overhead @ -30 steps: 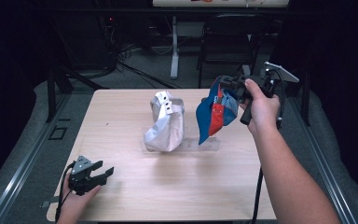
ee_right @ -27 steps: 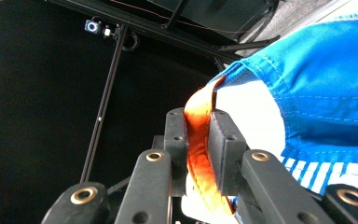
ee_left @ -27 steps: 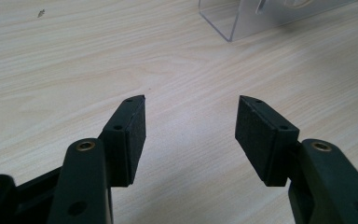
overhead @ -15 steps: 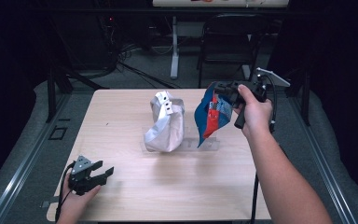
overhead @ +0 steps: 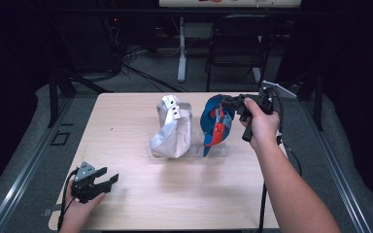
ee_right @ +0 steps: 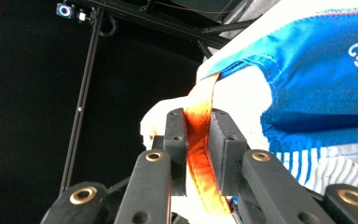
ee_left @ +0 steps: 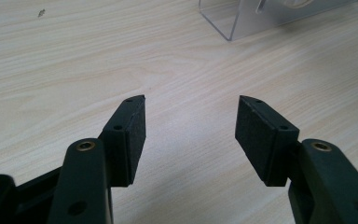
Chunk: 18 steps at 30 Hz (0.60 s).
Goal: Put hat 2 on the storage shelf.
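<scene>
1. Down and inward comes the right gripper [overhead: 229,104] compared with a second ago: it was raised off the far right corner of the table [overhead: 126,121], and now it sits lower, over the tabletop.
2. With it comes the blue cap [overhead: 214,124], which has travelled closer to the white cap [overhead: 172,128] at the middle of the table and now hangs just beside it, on that cap's right.
3. Look at the right gripper view: the two black jaws are pressed in on an orange strap [ee_right: 199,140], with blue fabric [ee_right: 317,70] spreading off to the right of it.
4. So that gripper is clamped on the strap of the blue cap, no gap showing on either side.
5. The right hand [overhead: 260,124] grips the handle, cable trailing down past the forearm.
6. A clear stand [overhead: 218,151] sits below the blue cap, next to the white cap; I cannot tell whether the blue cap touches it.
7. Well away from the white cap, at the near left corner, the left gripper [overhead: 108,180] has not budged.
8. Its jaws are spread wide over bare wood, nothing between them, and the left hand [overhead: 77,211] rests at the table edge.
</scene>
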Available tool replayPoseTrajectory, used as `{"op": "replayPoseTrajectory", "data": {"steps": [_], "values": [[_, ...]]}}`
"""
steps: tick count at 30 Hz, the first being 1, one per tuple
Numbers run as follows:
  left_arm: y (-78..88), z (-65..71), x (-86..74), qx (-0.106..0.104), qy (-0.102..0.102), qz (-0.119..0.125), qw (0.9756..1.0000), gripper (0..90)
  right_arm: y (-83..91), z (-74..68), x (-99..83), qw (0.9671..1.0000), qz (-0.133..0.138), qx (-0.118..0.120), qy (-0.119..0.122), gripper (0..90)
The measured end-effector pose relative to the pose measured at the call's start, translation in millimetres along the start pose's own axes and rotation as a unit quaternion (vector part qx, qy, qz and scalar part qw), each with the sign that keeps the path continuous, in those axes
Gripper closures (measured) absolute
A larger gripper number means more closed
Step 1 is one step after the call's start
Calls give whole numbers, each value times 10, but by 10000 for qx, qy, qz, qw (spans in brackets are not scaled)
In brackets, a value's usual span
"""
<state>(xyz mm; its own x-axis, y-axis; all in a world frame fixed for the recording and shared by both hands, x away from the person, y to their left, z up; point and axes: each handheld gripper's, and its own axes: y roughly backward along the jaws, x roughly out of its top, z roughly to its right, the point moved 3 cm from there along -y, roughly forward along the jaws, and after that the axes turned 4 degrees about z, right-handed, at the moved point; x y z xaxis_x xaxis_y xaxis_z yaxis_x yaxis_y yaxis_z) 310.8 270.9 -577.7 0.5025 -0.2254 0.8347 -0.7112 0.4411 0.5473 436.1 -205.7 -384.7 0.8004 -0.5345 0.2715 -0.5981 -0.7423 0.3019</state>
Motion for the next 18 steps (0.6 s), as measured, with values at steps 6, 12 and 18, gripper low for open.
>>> {"op": "replayPoseTrajectory", "data": {"steps": [6, 12, 18], "values": [[-1, 3, -1, -3, 6, -9, 10000, 434, 7, 72, -31, 9999, -61, -85, 46, 779], [-2, 1, -1, -1, -6, -15, 10000, 434, 26, 137, -74, 9998, -37, -153, 86, 778], [-7, 5, -3, -6, -18, -5, 10000, 434, 88, 183, -106, 9995, -94, -219, 199, 776]]}}
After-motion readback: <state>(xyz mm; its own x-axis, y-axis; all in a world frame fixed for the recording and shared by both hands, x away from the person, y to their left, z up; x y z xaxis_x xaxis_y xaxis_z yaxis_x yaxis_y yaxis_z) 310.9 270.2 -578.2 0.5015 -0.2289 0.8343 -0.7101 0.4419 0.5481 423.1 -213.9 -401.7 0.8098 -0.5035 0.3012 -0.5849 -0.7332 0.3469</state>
